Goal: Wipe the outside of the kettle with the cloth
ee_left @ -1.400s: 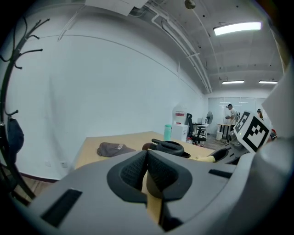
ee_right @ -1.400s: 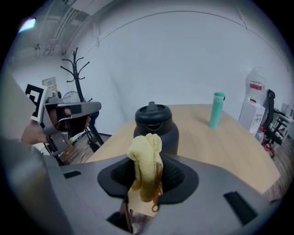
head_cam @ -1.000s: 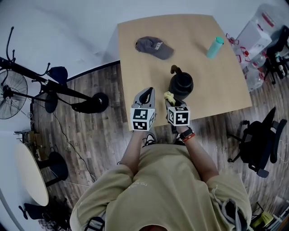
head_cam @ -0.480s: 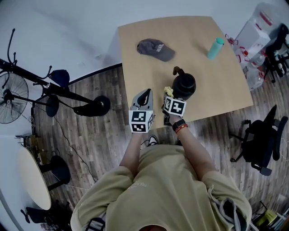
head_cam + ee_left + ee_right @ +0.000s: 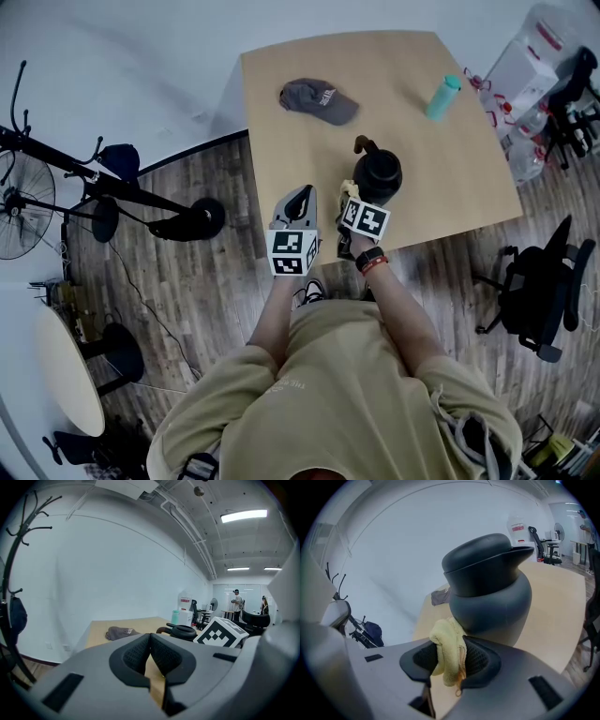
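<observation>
Right hand-held gripper (image 5: 451, 657): clenched on crumpled yellow cloth (image 5: 446, 644) | cloth pressed to lower wall of matte black kettle (image 5: 487, 588) on light wooden surface (image 5: 555, 602) | left hand-held gripper (image 5: 151, 654): clenched, empty.

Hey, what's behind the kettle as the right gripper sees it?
Only part of the grey cap peeks out left of the kettle; its body covers the stretch of table straight behind it.

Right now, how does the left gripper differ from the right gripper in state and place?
The left gripper is shut with nothing between its jaws; the right gripper is shut on the yellow cloth. The right gripper holds the cloth at the lower side of the black kettle; the left gripper hangs apart from the kettle, to its left. Both are near the front edge of the table.
</observation>
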A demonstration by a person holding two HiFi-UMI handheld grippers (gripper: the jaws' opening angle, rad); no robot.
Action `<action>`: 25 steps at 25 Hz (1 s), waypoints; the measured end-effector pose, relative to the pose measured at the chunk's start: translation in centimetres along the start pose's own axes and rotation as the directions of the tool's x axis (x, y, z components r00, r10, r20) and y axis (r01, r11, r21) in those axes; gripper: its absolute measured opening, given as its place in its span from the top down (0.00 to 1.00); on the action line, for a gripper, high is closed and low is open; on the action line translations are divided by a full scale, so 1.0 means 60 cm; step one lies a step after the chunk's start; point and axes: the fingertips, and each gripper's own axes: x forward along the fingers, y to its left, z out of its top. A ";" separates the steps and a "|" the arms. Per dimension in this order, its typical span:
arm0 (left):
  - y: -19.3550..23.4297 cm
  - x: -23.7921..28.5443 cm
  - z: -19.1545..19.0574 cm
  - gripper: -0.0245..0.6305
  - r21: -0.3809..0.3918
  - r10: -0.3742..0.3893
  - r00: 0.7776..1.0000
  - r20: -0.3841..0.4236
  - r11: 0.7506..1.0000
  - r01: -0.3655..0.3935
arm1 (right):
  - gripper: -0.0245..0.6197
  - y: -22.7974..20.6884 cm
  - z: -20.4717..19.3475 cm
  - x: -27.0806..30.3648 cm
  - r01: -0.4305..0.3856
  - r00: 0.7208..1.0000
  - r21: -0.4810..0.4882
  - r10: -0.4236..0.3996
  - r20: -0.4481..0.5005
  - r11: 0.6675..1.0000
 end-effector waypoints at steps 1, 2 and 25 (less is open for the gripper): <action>-0.003 0.001 -0.001 0.93 0.000 -0.001 1.000 -0.001 1.000 0.001 | 0.74 -0.004 -0.001 -0.002 -0.004 1.000 0.000 0.004 -0.002 1.000; -0.006 0.003 -0.002 0.93 0.000 -0.003 1.000 -0.003 1.000 0.003 | 0.74 -0.007 -0.003 -0.004 -0.008 1.000 -0.002 0.008 -0.005 1.000; -0.120 0.058 -0.024 0.93 0.004 -0.048 0.998 -0.040 0.999 0.049 | 0.74 -0.099 -0.015 -0.077 -0.085 0.996 -0.152 0.079 -0.047 0.985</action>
